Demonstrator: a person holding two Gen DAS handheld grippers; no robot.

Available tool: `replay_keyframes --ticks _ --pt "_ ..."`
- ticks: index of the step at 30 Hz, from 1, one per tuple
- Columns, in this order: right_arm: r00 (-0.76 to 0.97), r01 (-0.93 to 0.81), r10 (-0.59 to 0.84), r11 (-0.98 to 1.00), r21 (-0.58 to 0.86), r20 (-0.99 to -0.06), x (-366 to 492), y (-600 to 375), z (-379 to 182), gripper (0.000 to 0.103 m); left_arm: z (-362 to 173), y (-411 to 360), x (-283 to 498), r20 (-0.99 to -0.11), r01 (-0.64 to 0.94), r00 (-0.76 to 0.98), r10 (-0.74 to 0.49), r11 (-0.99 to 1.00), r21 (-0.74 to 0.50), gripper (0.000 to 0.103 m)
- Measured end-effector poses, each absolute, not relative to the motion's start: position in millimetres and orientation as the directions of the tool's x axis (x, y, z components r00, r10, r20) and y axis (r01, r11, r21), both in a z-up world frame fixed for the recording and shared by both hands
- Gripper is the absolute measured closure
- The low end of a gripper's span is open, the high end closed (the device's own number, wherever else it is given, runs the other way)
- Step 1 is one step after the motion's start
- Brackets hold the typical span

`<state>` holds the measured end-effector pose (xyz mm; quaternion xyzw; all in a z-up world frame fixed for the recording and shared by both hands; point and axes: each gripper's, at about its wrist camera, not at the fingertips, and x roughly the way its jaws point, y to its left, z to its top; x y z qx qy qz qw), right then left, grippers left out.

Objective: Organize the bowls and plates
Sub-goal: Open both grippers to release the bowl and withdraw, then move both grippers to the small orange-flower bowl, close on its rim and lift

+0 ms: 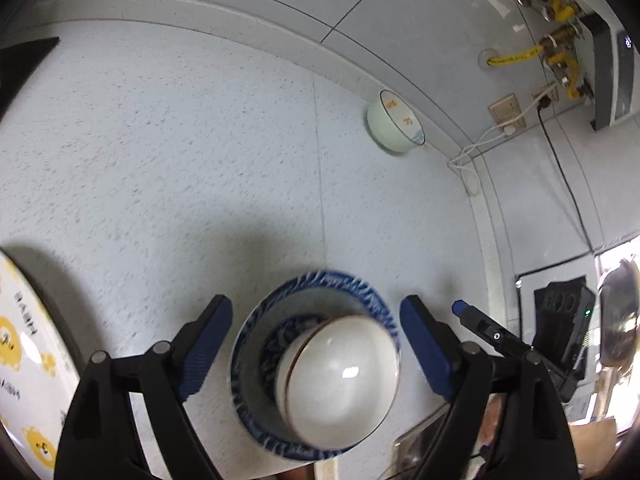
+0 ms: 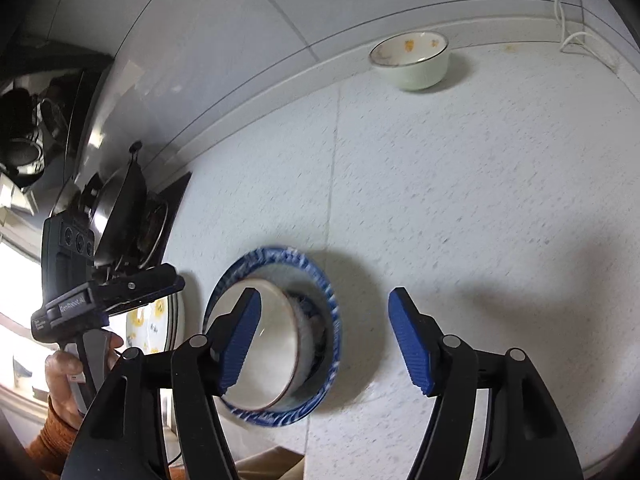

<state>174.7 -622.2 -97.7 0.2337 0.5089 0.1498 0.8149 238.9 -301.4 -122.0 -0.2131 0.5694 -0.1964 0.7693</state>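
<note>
Your left gripper (image 1: 316,348) is spread wide, pads clear on both sides of the blue-patterned shallow bowl (image 1: 362,288), gripping nothing. Your right gripper (image 2: 324,344) is released too: its left blue pad crosses in front of the white brown-rimmed bowl (image 2: 276,344), its right pad is over bare counter. That white bowl lies tilted inside the blue-patterned one, mouth tipped sideways, plain glossy white inside. The pair sits near the front edge of the speckled white countertop (image 1: 180,152). There's plenty of open counter behind it, all the way to the raised back lip along the grey tiled wall (image 1: 420,0). Against that back lip stands a pale green bowl with yellow motifs (image 2: 412,60), well apart. A white plate with yellow cartoon prints (image 1: 24,352) sits at the counter's left side. Past it, a black stove with a pan (image 2: 120,208).
</note>
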Motion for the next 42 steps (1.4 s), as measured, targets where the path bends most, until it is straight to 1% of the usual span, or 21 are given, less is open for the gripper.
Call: replay_keyframes --ticks 2,4,6,8,11,13,18,22,29,30,31,32,34,35,36,37,39,41,42 --pt "0.467 0.018 0.470 0.842 0.539 -0.749 190 -639 -96 0.035 -123 -309 258 -0.790 0.049 0.267 -0.551 0.827 -0.560 0.017" --pt "0.492 0.035 0.463 0.836 0.548 -0.738 203 -652 -94 0.027 -123 -316 276 -0.796 0.055 0.273 -0.540 0.835 -0.547 0.017" --pt "0.504 0.048 0.467 0.825 0.563 -0.727 219 -664 -94 0.025 -123 -328 299 -0.806 0.066 0.277 -0.522 0.848 -0.526 0.017" --pt "0.513 0.066 0.453 0.826 0.560 -0.729 239 -674 -94 0.025 -125 -341 322 -0.816 0.076 0.280 -0.506 0.859 -0.506 0.017" --pt "0.519 0.085 0.406 0.851 0.518 -0.753 273 -691 -94 0.025 -130 -364 360 -0.825 0.094 0.283 -0.489 0.870 -0.483 0.017" --pt "0.524 0.097 0.404 0.846 0.524 -0.749 295 -700 -95 0.025 -135 -380 385 -0.828 0.106 0.288 -0.481 0.876 -0.471 0.017" --pt "0.518 0.131 0.397 0.839 0.529 -0.758 356 -715 -107 0.025 -153 -415 442 -0.818 0.086 0.298 -0.492 0.867 -0.490 0.017" --pt "0.488 0.158 0.385 0.844 0.513 -0.783 395 -719 -123 0.025 -167 -442 479 -0.807 0.092 0.303 -0.507 0.858 -0.505 0.017" --pt "0.452 0.162 0.371 0.860 0.484 -0.811 434 -713 -148 0.025 -198 -478 528 -0.832 0.077 0.272 -0.483 0.873 -0.482 0.018" --pt "0.447 0.162 0.362 0.867 0.472 -0.818 440 -712 -151 0.028 -201 -480 532 -0.834 0.073 0.266 -0.483 0.873 -0.482 0.021" --pt "0.444 0.162 0.358 0.870 0.466 -0.822 443 -711 -153 0.034 -205 -482 536 -0.836 0.071 0.259 -0.485 0.872 -0.484 0.024" --pt "0.438 0.164 0.359 0.869 0.466 -0.824 444 -710 -155 0.038 -209 -484 539 -0.838 0.069 0.249 -0.486 0.872 -0.485 0.030" --pt "0.425 0.171 0.368 0.865 0.472 -0.827 450 -709 -162 0.053 -217 -488 546 -0.842 0.067 0.225 -0.491 0.870 -0.489 0.040" --pt "0.420 0.173 0.372 0.863 0.475 -0.828 452 -708 -166 0.057 -221 -490 549 -0.845 0.065 0.218 -0.489 0.871 -0.488 0.050" --pt "0.418 0.178 0.374 0.860 0.478 -0.828 454 -708 -168 0.065 -224 -492 551 -0.845 0.065 0.214 -0.490 0.870 -0.488 0.056" --pt "0.416 0.185 0.376 0.856 0.482 -0.828 455 -708 -171 0.073 -227 -493 553 -0.839 0.068 0.211 -0.502 0.864 -0.500 0.058" --pt "0.414 0.195 0.375 0.853 0.484 -0.829 457 -708 -174 0.083 -228 -497 557 -0.818 0.085 0.212 -0.535 0.844 -0.530 0.075" --pt "0.418 0.197 0.377 0.850 0.488 -0.826 457 -708 -175 0.084 -226 -503 559 -0.808 0.115 0.214 -0.549 0.836 -0.537 0.084" --pt "0.420 0.198 0.377 0.850 0.489 -0.826 457 -708 -174 0.084 -224 -508 557 -0.818 0.125 0.222 -0.530 0.848 -0.515 0.085"
